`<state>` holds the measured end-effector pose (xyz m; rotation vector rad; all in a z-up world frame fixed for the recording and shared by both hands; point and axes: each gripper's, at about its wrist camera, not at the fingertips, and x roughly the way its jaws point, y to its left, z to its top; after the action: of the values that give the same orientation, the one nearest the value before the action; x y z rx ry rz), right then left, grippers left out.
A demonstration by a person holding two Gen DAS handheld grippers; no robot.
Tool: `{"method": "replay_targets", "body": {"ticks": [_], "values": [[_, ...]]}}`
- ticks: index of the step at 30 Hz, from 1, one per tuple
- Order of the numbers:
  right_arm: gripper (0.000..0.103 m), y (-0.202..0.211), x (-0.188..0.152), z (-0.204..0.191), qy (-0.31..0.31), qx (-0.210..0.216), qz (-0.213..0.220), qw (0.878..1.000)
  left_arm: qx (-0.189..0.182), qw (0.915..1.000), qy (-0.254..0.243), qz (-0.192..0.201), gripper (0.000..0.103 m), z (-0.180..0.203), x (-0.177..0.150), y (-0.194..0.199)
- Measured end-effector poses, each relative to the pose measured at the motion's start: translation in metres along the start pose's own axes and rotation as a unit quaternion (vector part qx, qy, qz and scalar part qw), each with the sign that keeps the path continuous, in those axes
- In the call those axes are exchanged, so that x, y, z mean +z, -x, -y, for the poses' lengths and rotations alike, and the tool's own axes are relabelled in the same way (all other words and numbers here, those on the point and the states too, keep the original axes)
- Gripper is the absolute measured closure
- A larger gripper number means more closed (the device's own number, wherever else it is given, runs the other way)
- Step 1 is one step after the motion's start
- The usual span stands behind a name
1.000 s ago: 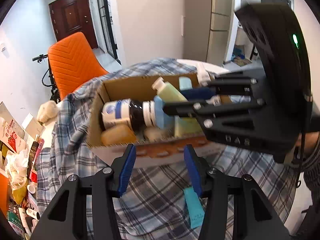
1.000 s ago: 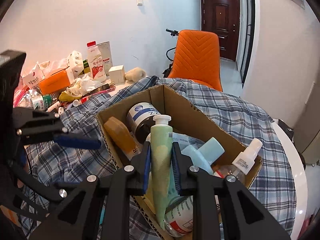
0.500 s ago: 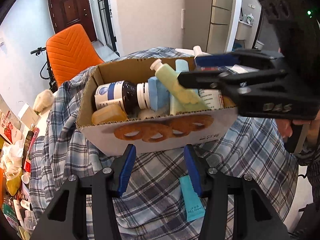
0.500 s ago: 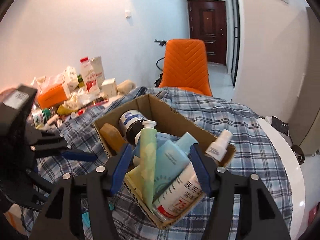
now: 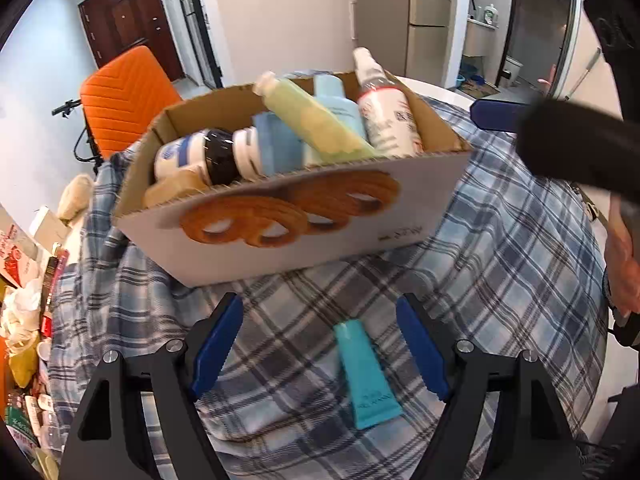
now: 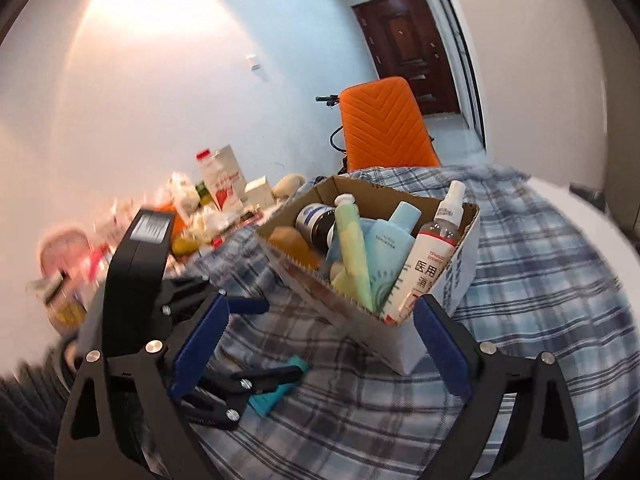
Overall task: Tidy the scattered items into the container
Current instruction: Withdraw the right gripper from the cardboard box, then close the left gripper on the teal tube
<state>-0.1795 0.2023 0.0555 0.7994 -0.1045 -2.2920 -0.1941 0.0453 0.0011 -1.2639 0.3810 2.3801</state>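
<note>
The teal tube (image 5: 367,372) lies flat on the plaid cloth (image 5: 500,264), just short of the box (image 5: 304,220), between the wide-spread blue pads of the left hand-held gripper (image 5: 320,344). Best to lower straight down and pinch across the tube's mid-body — not its cap. The right hand-held gripper (image 6: 320,344) hangs wide and empty.

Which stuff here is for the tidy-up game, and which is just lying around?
For the tidying:
- cardboard box, already holding bottles and tubes
- teal tube, lying on the plaid cloth outside the box
- left gripper, open over the tube
- right gripper, open and holding nothing

Just lying about:
- orange chair
- pile of cartons and packets by the wall
- dark door
</note>
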Motion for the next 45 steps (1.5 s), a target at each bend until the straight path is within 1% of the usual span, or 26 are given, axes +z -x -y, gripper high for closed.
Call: {"method": "replay_targets", "body": {"ticks": [3, 6, 9, 12, 14, 16, 19, 21, 23, 29, 33, 38, 40, 44, 45], "values": [[0.010, 0.006, -0.009, -0.015, 0.061, -0.041, 0.005, 0.997, -0.014, 0.9999, -0.001, -0.003, 0.022, 0.004, -0.002, 0.000], [0.010, 0.004, -0.020, -0.027, 0.114, -0.063, -0.017, 0.991, -0.012, 0.9999, -0.008, -0.003, 0.022, 0.009, -0.006, 0.001], [0.010, -0.003, -0.037, -0.035, 0.152, -0.064, -0.057, 0.985, -0.002, 0.9997, -0.022, -0.008, 0.022, 0.013, -0.013, 0.000], [0.011, -0.009, -0.055, -0.040, 0.170, -0.046, -0.094, 0.980, 0.004, 0.9993, -0.035, -0.015, 0.022, 0.016, -0.020, 0.000], [0.011, -0.012, -0.063, -0.039, 0.171, -0.038, -0.110, 0.978, 0.003, 0.9989, -0.043, -0.020, 0.022, 0.018, -0.024, 0.000], [0.011, -0.013, -0.068, -0.041, 0.175, -0.032, -0.116, 0.977, 0.004, 0.9986, -0.049, -0.021, 0.022, 0.021, -0.027, 0.000], [0.011, -0.009, -0.069, -0.036, 0.168, -0.017, -0.117, 0.979, -0.005, 0.9985, -0.050, -0.020, 0.022, 0.023, -0.028, 0.000], [0.011, -0.003, -0.071, -0.029, 0.156, -0.004, -0.115, 0.981, -0.015, 0.9986, -0.046, -0.019, 0.022, 0.020, -0.027, 0.000], [0.011, 0.000, -0.071, -0.022, 0.140, 0.002, -0.115, 0.983, -0.016, 0.9988, -0.042, -0.020, 0.022, 0.017, -0.025, -0.002], [0.011, 0.009, -0.071, 0.002, 0.100, -0.028, -0.106, 0.989, -0.003, 0.9990, -0.033, -0.030, 0.022, 0.019, -0.018, -0.015], [0.011, 0.009, -0.071, 0.010, 0.085, -0.028, -0.103, 0.991, 0.004, 0.9987, -0.033, -0.038, 0.022, 0.020, -0.017, -0.022], [0.011, 0.007, -0.076, 0.008, 0.092, -0.026, -0.103, 0.990, 0.009, 0.9986, -0.028, -0.044, 0.024, 0.019, -0.018, -0.028], [0.011, 0.005, -0.078, 0.008, 0.094, -0.024, -0.106, 0.990, 0.010, 0.9985, -0.024, -0.047, 0.030, 0.018, -0.020, -0.030], [0.011, 0.005, -0.080, 0.008, 0.094, -0.026, -0.109, 0.989, -0.012, 0.9987, -0.005, -0.050, 0.037, 0.012, -0.019, -0.031], [0.011, 0.005, -0.080, 0.008, 0.094, -0.028, -0.109, 0.989, -0.014, 0.9987, -0.005, -0.049, 0.041, 0.012, -0.019, -0.031]]}}
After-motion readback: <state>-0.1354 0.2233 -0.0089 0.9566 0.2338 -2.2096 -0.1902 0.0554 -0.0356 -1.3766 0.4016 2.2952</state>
